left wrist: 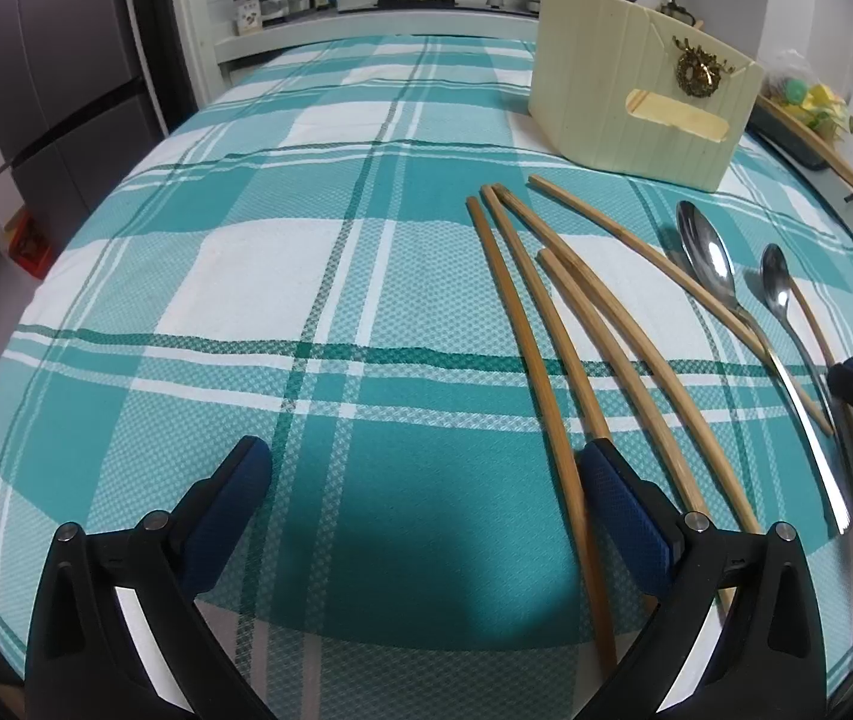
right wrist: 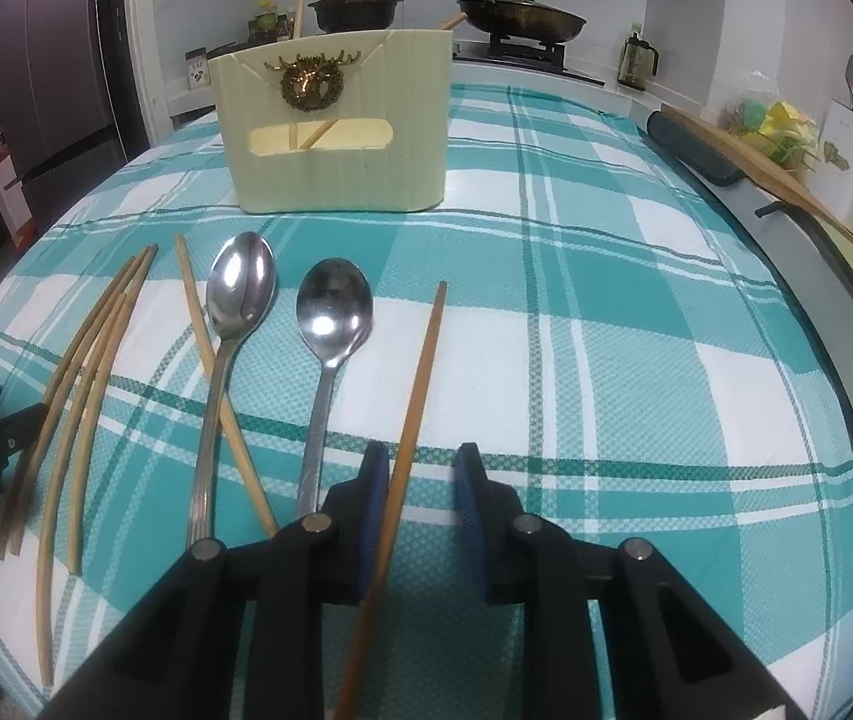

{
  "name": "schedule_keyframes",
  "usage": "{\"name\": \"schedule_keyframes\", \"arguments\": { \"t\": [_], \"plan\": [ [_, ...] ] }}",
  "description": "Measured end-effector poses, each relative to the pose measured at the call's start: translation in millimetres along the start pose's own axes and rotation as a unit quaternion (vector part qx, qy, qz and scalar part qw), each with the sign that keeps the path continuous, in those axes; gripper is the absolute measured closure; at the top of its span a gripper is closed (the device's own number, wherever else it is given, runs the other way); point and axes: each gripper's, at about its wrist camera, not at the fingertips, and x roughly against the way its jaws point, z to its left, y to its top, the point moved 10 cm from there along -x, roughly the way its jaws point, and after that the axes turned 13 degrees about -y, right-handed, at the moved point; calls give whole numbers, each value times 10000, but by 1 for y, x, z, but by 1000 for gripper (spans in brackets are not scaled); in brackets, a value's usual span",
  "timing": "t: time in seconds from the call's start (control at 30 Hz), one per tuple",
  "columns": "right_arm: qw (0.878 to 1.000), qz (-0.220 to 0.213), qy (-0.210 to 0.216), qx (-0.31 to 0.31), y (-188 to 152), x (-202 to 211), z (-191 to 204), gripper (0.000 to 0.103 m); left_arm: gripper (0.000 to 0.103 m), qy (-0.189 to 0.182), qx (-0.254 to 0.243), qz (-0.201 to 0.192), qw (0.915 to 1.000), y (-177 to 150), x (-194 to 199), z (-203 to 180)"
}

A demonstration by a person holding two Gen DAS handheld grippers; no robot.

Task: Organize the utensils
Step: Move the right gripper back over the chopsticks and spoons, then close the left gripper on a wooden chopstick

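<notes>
Two spoons (right wrist: 330, 324) and six chopsticks (right wrist: 96, 372) unsorted on tabletop (right wrist: 606, 360); holder (right wrist: 330, 138), twelve o'clock, seemingly holds two. Right tool (right wrist: 420, 480) half-spread around one chopstick (right wrist: 420, 372); left tool (left wrist: 426, 468) wide, empty.

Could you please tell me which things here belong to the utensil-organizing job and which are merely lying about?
Job:
- loose chopsticks
- chopstick between the right gripper fingers
- two spoons
- cream holder

Lying about:
- pots on the stove
- condiment jars
- fridge
</notes>
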Motion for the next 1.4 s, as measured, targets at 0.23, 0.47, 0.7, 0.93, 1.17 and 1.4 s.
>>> {"name": "schedule_keyframes", "arguments": {
  "t": [0.23, 0.47, 0.7, 0.93, 1.17, 1.4],
  "plan": [
    [9999, -15, -92, 84, 0, 0, 1, 79, 0, 2, 1, 0, 10000, 0, 0, 0],
    [9998, -21, -131, 132, 0, 0, 2, 79, 0, -50, -31, 56, 10000, 0, 0, -1],
    [9995, 131, 28, 272, 1, -2, 0, 81, 0, -242, -365, 308, 9986, 9, -6, 6],
    [9967, 527, 367, 493, 5, -9, -1, 81, 0, -342, -466, 728, 9957, 29, -21, 15],
    [9936, 747, 438, 719, 31, -30, 5, 81, 12, -398, -429, 894, 9943, 66, -45, 19],
    [9929, 882, 448, 667, 68, -60, 16, 91, 70, -431, -449, 968, 9934, 91, -57, 12]
  ]
}}
